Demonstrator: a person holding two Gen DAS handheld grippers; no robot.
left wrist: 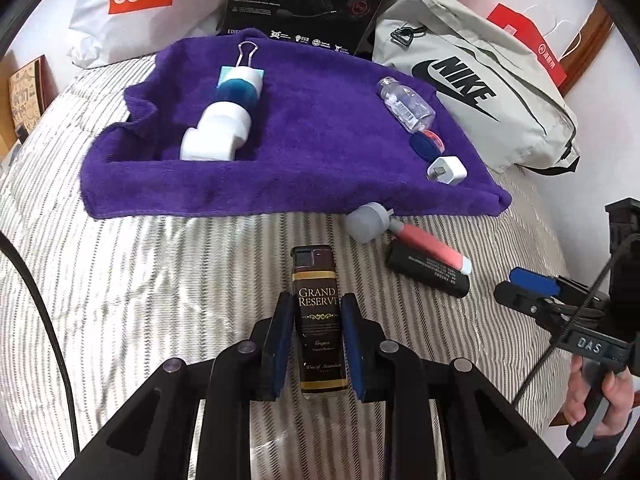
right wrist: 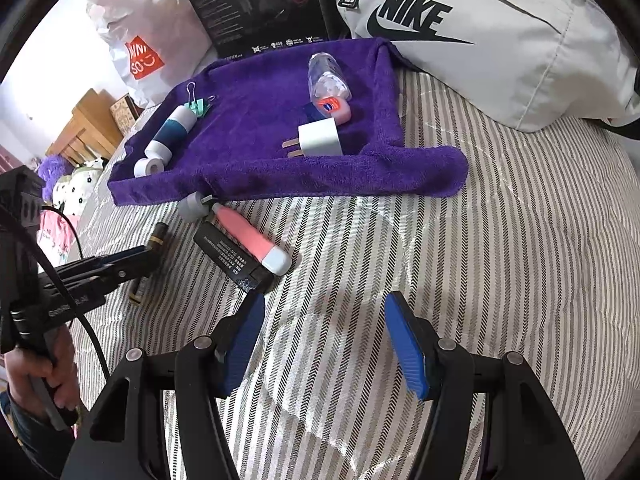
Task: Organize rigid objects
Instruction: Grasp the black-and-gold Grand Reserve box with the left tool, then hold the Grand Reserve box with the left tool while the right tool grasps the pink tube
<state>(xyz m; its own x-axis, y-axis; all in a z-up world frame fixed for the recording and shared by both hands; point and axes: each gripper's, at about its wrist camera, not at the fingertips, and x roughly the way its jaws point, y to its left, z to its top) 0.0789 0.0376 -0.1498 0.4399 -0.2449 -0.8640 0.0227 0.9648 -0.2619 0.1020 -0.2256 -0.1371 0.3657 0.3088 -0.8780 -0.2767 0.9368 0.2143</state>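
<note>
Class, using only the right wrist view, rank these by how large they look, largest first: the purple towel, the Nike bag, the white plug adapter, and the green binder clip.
1. Nike bag and purple towel: they look alike in size, and the bag is cut off by the frame, so no ranking between them.
2. White plug adapter.
3. Green binder clip, though it lies farther from the camera.

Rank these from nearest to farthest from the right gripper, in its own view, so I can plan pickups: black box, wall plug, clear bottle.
1. Black box, on the bedspread, left of the right gripper.
2. Wall plug, on the purple towel's front.
3. Clear bottle, at the towel's back.
</note>
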